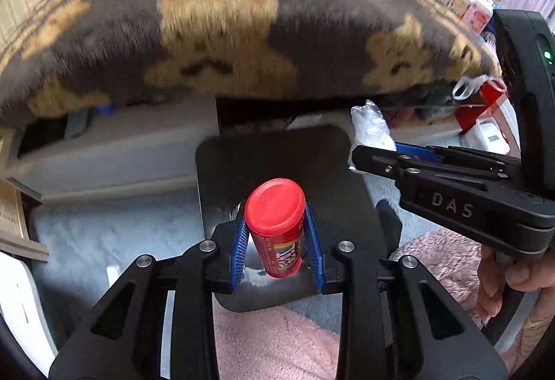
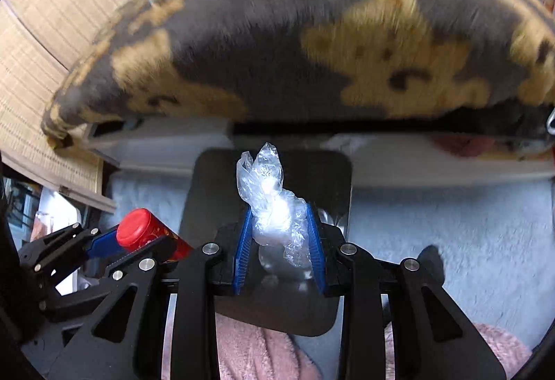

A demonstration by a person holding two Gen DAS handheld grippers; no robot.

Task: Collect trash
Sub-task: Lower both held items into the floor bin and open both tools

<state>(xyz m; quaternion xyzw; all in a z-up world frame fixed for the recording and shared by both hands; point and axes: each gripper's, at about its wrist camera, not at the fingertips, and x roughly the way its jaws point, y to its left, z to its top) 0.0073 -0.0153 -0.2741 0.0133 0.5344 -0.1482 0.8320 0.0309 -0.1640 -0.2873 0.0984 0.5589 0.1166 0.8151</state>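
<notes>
Both tongs loaded, hanging over the black bin.

The left tongs (image 1: 277, 237) are clamped on a red-capped tube (image 1: 277, 227), its long axis up along the fingers; the right tongs (image 2: 281, 234) pinch a crumpled clear plastic wrap (image 2: 274, 206). The black bin (image 1: 270, 158) seems to lie directly beneath both, neither nearer, though blur hides its mouth.

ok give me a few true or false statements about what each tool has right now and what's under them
1. The left tool grips a red-capped tube. True.
2. The right tool is empty. False: it is shut on a crumpled clear plastic wrapper.
3. A dark bin lies below both tools. True.
4. The tube's cap is blue. False: it is red.
5. A bear-patterned blanket hangs behind the bin. True.
</notes>
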